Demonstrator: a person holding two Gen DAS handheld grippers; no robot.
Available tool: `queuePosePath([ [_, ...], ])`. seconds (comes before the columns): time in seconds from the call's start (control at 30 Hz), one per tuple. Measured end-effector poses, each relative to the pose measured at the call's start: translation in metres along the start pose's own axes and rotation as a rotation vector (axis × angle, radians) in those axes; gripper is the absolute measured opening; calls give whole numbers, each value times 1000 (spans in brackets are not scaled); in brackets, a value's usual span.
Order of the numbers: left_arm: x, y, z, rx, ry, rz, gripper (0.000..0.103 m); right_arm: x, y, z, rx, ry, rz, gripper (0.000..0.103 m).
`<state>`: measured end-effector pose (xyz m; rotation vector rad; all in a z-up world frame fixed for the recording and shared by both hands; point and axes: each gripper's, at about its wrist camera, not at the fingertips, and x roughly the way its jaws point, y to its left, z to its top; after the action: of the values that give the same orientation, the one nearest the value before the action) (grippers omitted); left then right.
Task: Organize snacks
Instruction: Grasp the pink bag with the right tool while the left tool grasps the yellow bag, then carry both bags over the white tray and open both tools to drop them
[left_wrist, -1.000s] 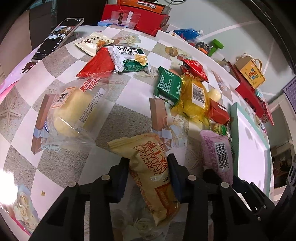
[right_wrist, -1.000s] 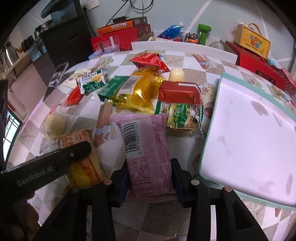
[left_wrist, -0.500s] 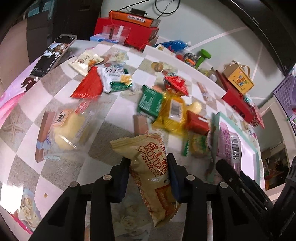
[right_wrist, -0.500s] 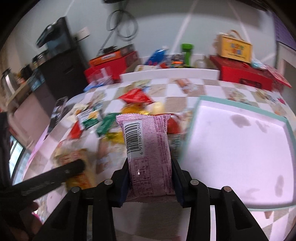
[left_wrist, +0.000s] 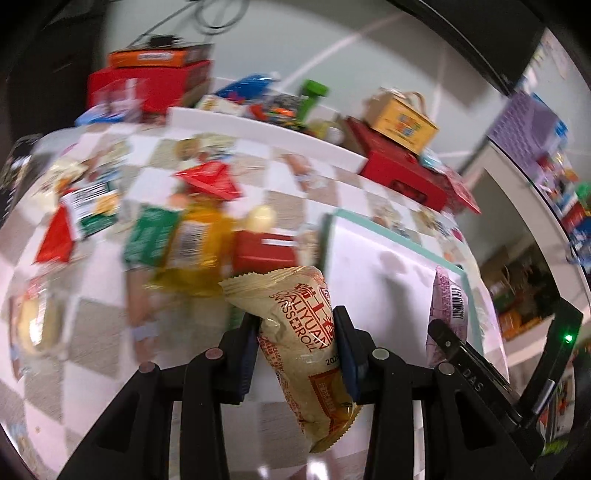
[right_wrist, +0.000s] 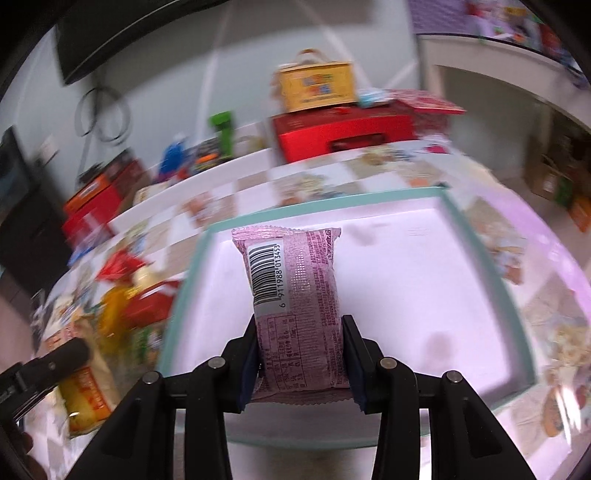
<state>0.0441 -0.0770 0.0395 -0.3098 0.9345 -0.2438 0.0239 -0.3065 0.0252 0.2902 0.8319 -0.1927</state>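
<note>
My left gripper (left_wrist: 295, 332) is shut on a tan Swiss roll packet (left_wrist: 301, 332) and holds it in the air near the left edge of the white tray (left_wrist: 373, 258). My right gripper (right_wrist: 299, 336) is shut on a pink snack packet (right_wrist: 295, 295) with a barcode, held above the inside of the tray (right_wrist: 424, 280), which has a teal rim. The pink packet (left_wrist: 448, 306) and right gripper also show at the right of the left wrist view. The left gripper and tan packet (right_wrist: 86, 391) show at the lower left of the right wrist view.
Several snack packets lie left of the tray on the checkered tablecloth: a red box (left_wrist: 264, 251), a yellow bag (left_wrist: 199, 243), a green packet (left_wrist: 151, 236) and a red triangular packet (left_wrist: 208, 181). Red boxes (right_wrist: 343, 129) and a yellow carton (right_wrist: 317, 86) stand behind the table.
Both grippers lifted their packets off the table and moved right. The pink packet now hangs over the tray, and the tan packet is near the tray's left edge.
</note>
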Motion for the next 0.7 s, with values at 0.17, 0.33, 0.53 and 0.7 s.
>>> queuePosePath([
  [0.17, 24, -43, 2, 96, 28, -58, 40, 5, -36, 5, 79, -1, -134, 43],
  [0.33, 44, -75, -2, 172, 56, -96, 40, 5, -65, 4, 145, -5, -191, 43],
  [0.53, 76, -104, -11, 256, 95, -124, 40, 8, -90, 2, 208, 3, -226, 43],
  [0.7, 92, -115, -16, 289, 114, -134, 40, 13, -93, 1, 216, 17, -215, 43],
])
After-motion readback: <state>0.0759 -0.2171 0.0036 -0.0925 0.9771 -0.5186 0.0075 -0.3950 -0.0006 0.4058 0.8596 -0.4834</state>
